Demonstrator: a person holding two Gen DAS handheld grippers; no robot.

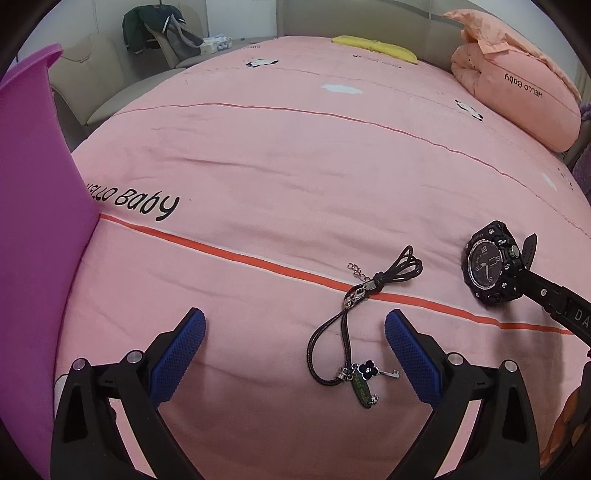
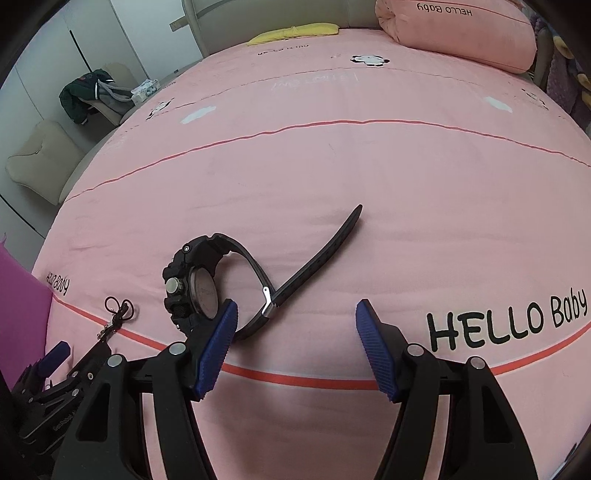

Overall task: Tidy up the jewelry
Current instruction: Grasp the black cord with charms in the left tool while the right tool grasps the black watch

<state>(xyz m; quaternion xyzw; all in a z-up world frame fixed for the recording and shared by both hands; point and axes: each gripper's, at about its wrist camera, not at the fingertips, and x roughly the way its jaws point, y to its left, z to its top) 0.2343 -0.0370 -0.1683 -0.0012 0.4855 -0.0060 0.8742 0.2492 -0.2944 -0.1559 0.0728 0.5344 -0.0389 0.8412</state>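
Note:
A black cord necklace (image 1: 345, 325) with a flower charm and a small key lies on the pink bed sheet (image 1: 280, 177), partly between my left gripper's (image 1: 295, 332) blue pads. That gripper stands open and holds nothing. A chunky black wristwatch (image 1: 489, 267) rests on its side to the right of the necklace. In the right wrist view the watch (image 2: 195, 284) sits just beyond the left pad of my right gripper (image 2: 297, 321), its strap (image 2: 317, 254) running out across the sheet. The right gripper is open, nothing pressed between its pads. The necklace (image 2: 118, 314) shows at far left.
A purple plastic container (image 1: 33, 206) rises at the left edge. A rolled pink quilt (image 1: 517, 99) and a yellow cloth (image 1: 376, 46) lie at the far end of the bed. Beige chairs with dark clothes (image 1: 155, 27) stand beyond the bed's left side.

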